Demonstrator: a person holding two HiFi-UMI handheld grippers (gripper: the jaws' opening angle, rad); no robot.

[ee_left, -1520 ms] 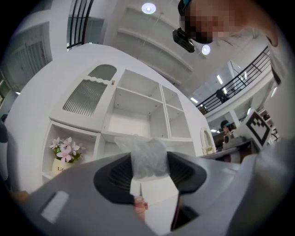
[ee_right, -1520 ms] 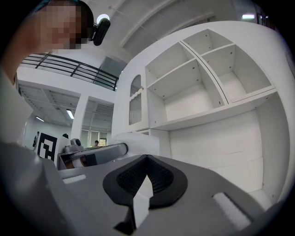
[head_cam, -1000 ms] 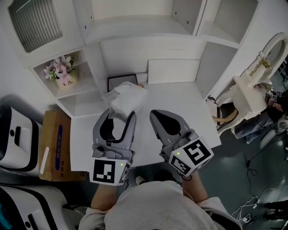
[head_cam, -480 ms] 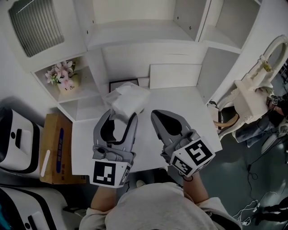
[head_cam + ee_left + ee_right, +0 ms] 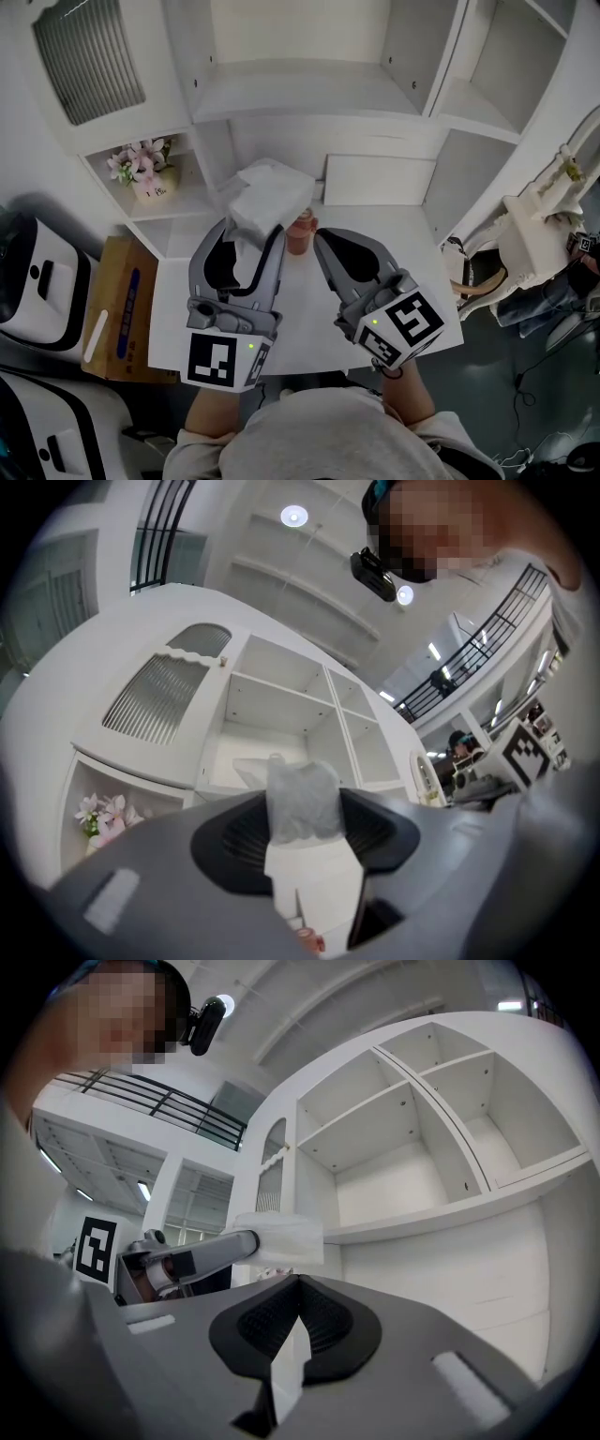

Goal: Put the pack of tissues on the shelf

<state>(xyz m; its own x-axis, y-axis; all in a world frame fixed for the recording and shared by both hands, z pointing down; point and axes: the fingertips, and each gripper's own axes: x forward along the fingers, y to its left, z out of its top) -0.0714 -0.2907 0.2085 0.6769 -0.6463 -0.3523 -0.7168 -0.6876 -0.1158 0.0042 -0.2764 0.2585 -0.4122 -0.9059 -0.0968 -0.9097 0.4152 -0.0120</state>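
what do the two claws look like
The left claw and right claw are grey, with curved jaws and black ribbed pads. Each ends in a white cube bearing black square markers and a small green light. The person wears a light top.

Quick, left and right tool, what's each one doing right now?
Left tool: closed on the pack of tissues.
Right tool: closed, nothing between its jaws.
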